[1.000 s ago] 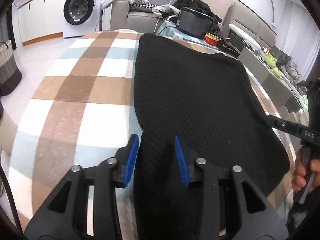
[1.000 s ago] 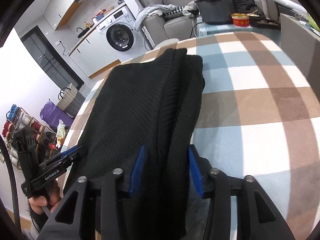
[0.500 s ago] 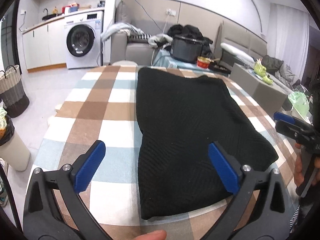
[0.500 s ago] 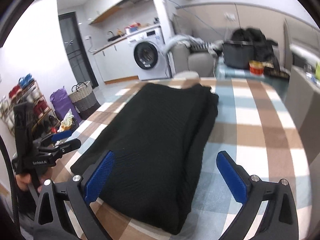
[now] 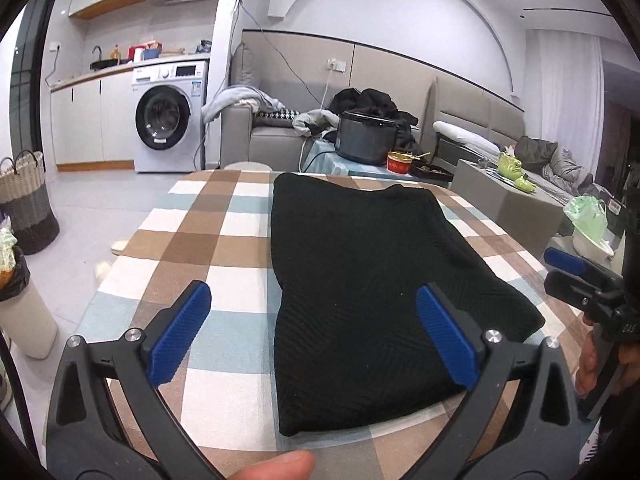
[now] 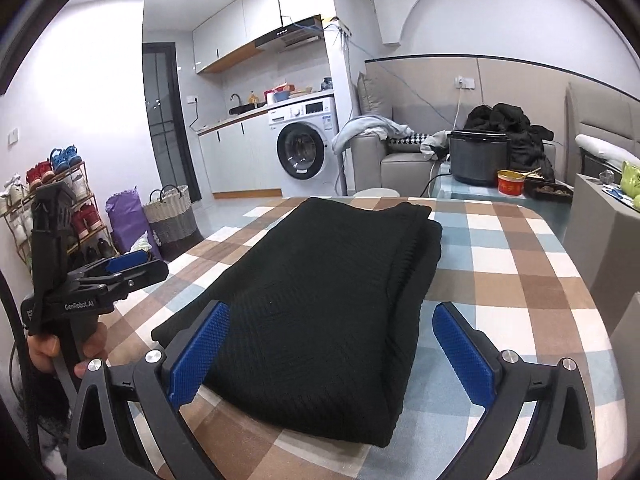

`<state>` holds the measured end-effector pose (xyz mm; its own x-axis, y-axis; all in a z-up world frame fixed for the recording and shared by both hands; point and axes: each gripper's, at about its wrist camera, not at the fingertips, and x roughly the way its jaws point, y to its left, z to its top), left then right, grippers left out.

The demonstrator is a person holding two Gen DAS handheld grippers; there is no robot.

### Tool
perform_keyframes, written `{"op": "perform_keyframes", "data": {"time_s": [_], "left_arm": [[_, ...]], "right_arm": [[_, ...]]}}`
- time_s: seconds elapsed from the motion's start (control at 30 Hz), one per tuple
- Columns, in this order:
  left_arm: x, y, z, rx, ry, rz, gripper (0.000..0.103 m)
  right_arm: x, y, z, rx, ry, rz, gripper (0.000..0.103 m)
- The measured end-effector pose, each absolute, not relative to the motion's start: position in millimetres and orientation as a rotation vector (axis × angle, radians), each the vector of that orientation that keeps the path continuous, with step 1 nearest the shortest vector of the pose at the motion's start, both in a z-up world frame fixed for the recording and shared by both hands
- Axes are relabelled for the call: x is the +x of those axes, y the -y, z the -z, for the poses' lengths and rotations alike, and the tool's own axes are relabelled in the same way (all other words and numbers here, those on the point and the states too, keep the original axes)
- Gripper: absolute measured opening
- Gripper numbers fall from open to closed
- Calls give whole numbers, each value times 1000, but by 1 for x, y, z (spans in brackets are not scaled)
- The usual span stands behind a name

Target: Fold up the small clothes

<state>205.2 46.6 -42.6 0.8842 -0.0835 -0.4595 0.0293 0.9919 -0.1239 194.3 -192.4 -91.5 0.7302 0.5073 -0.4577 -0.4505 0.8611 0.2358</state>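
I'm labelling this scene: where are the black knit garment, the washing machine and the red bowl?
black knit garment [image 5: 360,272]: left wrist view, middle of top layer.
washing machine [image 6: 306,150]: right wrist view, door.
red bowl [image 6: 511,186]: right wrist view, side.

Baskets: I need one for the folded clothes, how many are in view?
1: a woven basket on the floor left of the table, beside a purple bag. Others may be hidden.

Left gripper [image 5: 314,334] with black angular arms, blue ribbed pads [image 5: 181,332], silver screws, right gripper [image 6: 330,350] alike, white GenRobot.AI lettering on the black handle
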Motion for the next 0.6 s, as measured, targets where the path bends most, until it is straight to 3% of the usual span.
{"op": "perform_keyframes", "data": {"time_s": [0.6], "left_arm": [[189,-30,47,-41,-443,68,102]], "right_arm": [[181,199,95,122,-450,-522,103]]}}
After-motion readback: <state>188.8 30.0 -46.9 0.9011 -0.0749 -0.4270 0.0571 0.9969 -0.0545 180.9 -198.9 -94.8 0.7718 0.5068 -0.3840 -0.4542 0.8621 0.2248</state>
